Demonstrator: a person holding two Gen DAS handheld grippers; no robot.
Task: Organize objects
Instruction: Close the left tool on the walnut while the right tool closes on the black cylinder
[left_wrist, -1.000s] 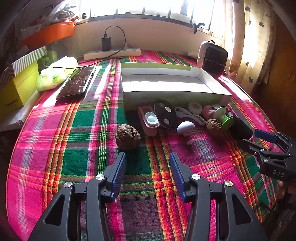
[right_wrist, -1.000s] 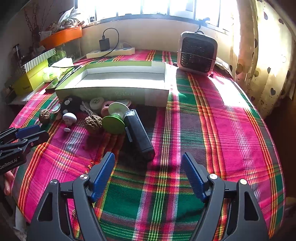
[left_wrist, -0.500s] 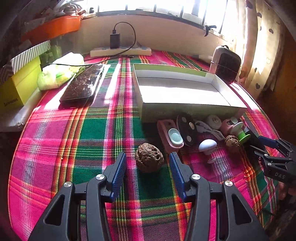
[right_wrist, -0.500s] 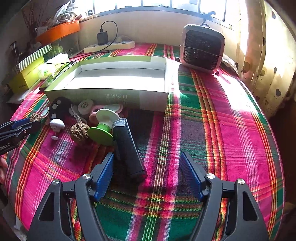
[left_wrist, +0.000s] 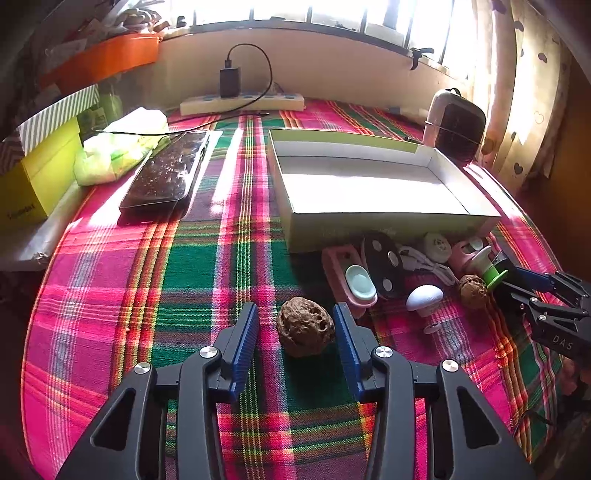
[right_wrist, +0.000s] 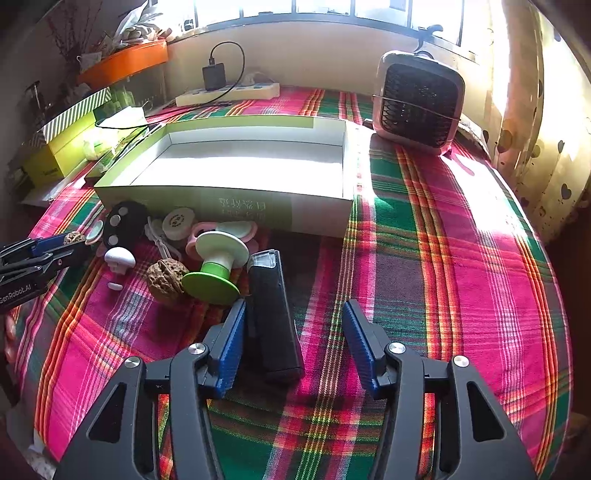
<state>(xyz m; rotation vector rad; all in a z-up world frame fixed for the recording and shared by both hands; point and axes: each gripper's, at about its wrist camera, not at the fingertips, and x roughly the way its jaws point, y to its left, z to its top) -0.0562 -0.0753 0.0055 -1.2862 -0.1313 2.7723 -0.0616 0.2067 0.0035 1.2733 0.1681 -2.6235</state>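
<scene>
A brown walnut (left_wrist: 304, 326) lies on the plaid cloth between the blue fingers of my left gripper (left_wrist: 294, 312). Its jaws are closing: the right pad is almost at the shell, the left pad stands clearly apart. In the right wrist view a black oblong device (right_wrist: 273, 321) lies between the fingers of my right gripper (right_wrist: 295, 332), whose jaws are also closing. The left pad is next to the device, the right pad well clear. Behind stands an open white box (right_wrist: 221, 206) with green sides, nothing inside. A second walnut (right_wrist: 166, 280) and a green-and-white spool (right_wrist: 218, 266) lie before it.
A pink case (left_wrist: 354, 280), black oval disc (left_wrist: 384, 266), white mushroom shape (left_wrist: 424, 295) and white cable crowd the box front. A dark phone (left_wrist: 166, 173), power strip (left_wrist: 242, 103), yellow box (left_wrist: 33, 177) and small heater (right_wrist: 421, 103) ring the table.
My left gripper came forward until the walnut sat between its fingers, then narrowed. My right gripper shifted left over the black device and its jaws narrowed too.
</scene>
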